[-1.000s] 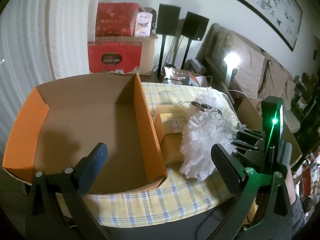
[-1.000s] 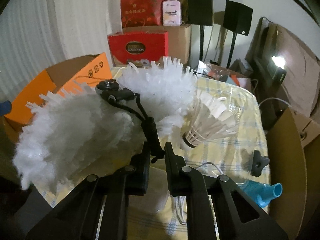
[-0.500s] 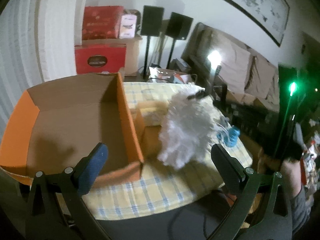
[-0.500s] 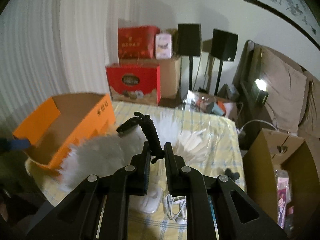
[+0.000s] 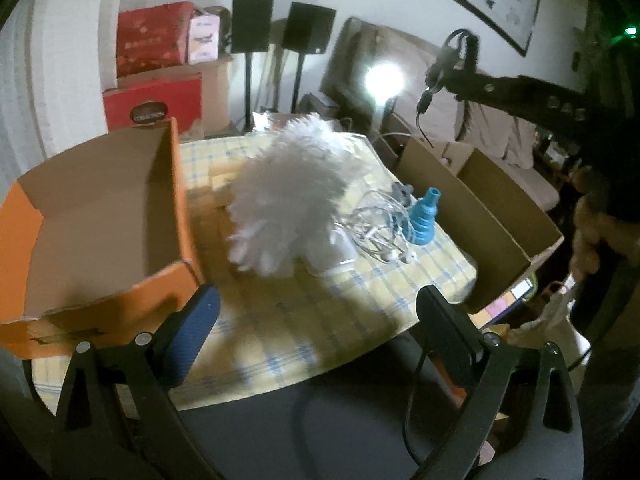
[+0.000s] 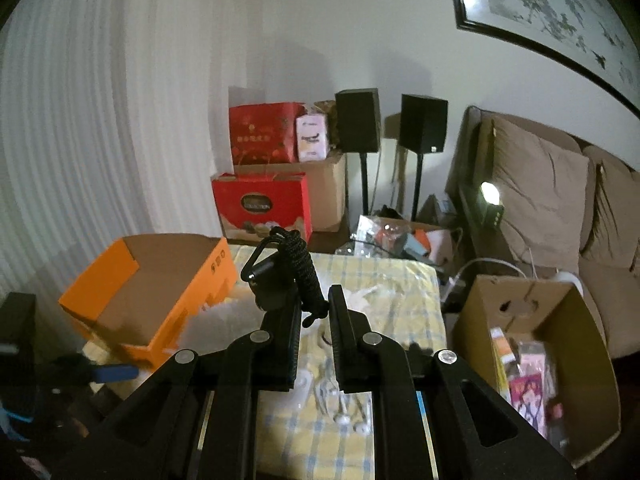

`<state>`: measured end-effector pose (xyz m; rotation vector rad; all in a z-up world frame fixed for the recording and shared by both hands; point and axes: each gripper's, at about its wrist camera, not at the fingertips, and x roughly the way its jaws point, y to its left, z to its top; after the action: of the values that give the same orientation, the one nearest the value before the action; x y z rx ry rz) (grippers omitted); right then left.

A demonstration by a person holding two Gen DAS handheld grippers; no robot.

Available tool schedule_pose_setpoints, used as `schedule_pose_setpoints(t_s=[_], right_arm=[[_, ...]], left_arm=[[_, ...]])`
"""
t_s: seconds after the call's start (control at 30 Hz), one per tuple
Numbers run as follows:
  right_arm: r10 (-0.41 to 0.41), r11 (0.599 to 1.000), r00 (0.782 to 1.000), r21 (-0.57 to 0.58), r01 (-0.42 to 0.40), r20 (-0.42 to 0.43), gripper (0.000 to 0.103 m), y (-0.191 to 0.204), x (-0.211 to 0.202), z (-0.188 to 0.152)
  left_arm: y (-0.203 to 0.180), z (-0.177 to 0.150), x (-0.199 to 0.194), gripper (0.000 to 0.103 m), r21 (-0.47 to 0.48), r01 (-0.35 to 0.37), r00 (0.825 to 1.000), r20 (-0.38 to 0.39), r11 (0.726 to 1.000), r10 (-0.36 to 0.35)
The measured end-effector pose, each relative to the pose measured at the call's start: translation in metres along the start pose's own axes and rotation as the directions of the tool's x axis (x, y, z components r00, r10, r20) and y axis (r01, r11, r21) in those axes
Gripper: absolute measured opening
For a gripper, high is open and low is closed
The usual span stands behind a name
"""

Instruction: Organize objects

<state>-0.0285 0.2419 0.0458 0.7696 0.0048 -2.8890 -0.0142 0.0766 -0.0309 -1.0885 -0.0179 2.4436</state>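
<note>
Right gripper (image 6: 314,316) now higher, clamped on black cord (image 6: 306,276); left gripper (image 5: 316,316) apart.

A dim room: white wall (image 6: 320,40), framed painting (image 6: 560,8), brown sofa (image 6: 552,208), two black speakers (image 6: 358,120) on stands.
</note>
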Motion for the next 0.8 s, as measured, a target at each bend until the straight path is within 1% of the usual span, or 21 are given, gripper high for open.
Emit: schedule_pose_setpoints(t_s=[0.1, 0.2, 0.4, 0.5, 0.6, 0.8], right_arm=[[-0.013, 1.000, 1.000, 0.023, 0.013, -0.007, 0.013, -0.009, -0.015, -0.008], [-0.031, 0.998, 0.999, 0.050, 0.032, -0.020, 0.013, -0.019, -0.026, -0.018], [-0.065, 0.993, 0.997, 0.098, 0.069, -0.047, 0.013, -0.038, -0.043, -0.040], [-0.080, 0.989, 0.995, 0.122, 0.087, -0.063, 0.013, -0.048, -0.047, -0.051], [-0.089, 0.984, 0.993, 0.145, 0.099, -0.073, 0.013, -0.058, -0.050, -0.059], [-0.118, 0.977, 0.990, 0.166, 0.130, -0.083, 0.013, -0.072, -0.058, -0.071]], left_arm=[[-0.011, -0.002, 0.008, 0.094, 0.019, 0.023, 0.999, -0.026, 1.000, -0.023], [-0.022, -0.003, 0.012, 0.094, 0.036, 0.056, 0.998, -0.042, 0.998, -0.055], [-0.039, 0.006, 0.023, 0.093, 0.046, 0.094, 0.994, -0.050, 0.994, -0.092], [-0.050, 0.012, 0.035, 0.089, 0.049, 0.101, 0.993, -0.063, 0.994, -0.098], [-0.061, 0.018, 0.051, 0.088, 0.045, 0.099, 0.993, -0.069, 0.994, -0.096], [-0.066, 0.033, 0.085, 0.088, -0.015, 0.066, 0.996, -0.065, 0.998, -0.067]])
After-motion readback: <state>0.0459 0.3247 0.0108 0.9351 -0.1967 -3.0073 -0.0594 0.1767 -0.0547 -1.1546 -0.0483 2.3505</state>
